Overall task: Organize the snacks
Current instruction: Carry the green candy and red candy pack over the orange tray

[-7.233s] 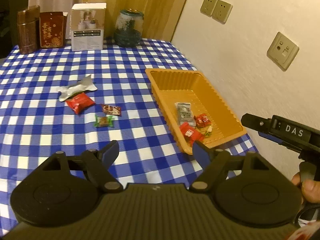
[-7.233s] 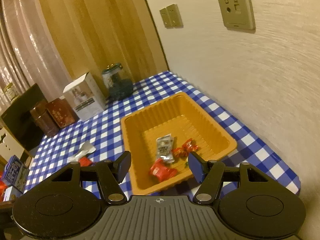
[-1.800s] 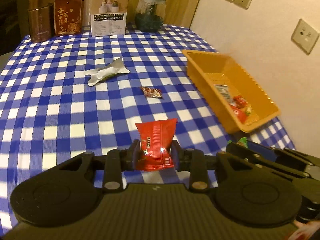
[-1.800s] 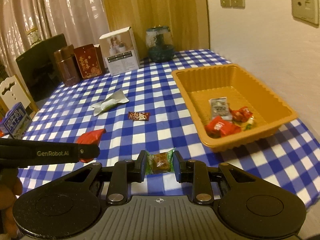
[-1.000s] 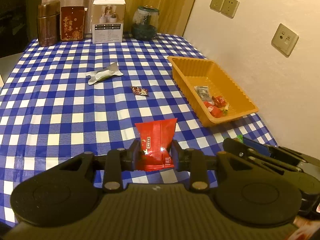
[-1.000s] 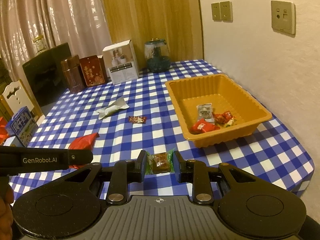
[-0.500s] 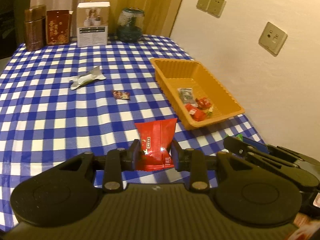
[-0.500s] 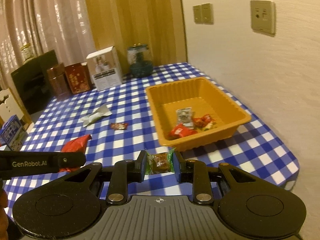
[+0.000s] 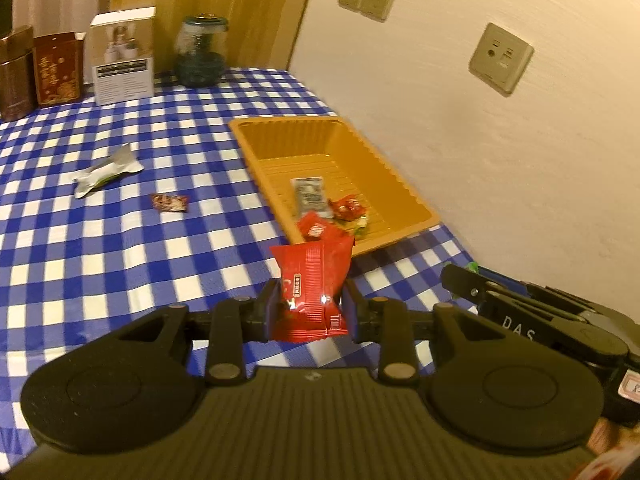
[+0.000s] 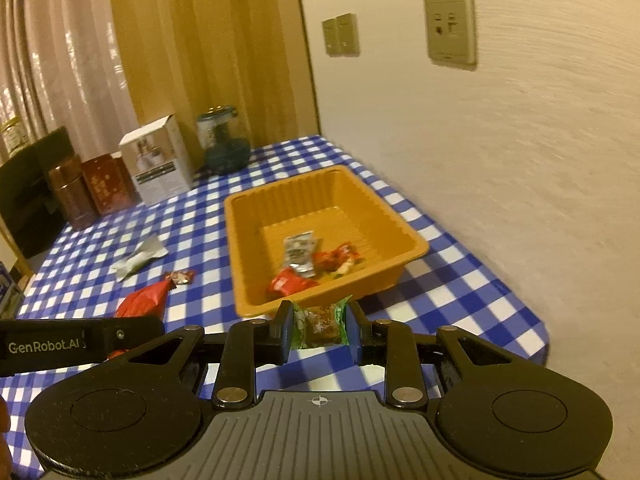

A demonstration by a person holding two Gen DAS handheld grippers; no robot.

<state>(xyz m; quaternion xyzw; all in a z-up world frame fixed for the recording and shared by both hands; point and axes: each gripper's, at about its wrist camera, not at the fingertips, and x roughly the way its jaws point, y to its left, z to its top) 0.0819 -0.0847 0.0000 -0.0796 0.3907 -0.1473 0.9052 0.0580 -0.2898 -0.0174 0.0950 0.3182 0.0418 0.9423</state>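
My left gripper (image 9: 310, 304) is shut on a red snack packet (image 9: 312, 284), held above the table just short of the orange tray's near corner. The orange tray (image 9: 404, 192) holds several snacks: a silver packet, red wrapped candies and a red packet. My right gripper (image 10: 318, 332) is shut on a green-wrapped brown candy (image 10: 320, 322), held in front of the tray's near rim (image 10: 320, 298). The red packet also shows in the right wrist view (image 10: 142, 300). A silver wrapper (image 9: 106, 170) and a small dark red candy (image 9: 170, 202) lie on the checked cloth.
At the table's back edge stand a white box (image 9: 122, 56), a glass jar (image 9: 202, 58), a red tin (image 9: 56, 68) and a brown tin (image 9: 16, 74). The wall runs close along the tray's right side. The table's right edge (image 10: 536, 336) is near.
Both grippers have moved forward and right toward the tray, each still holding its snack. The tray now looks closer in both views.
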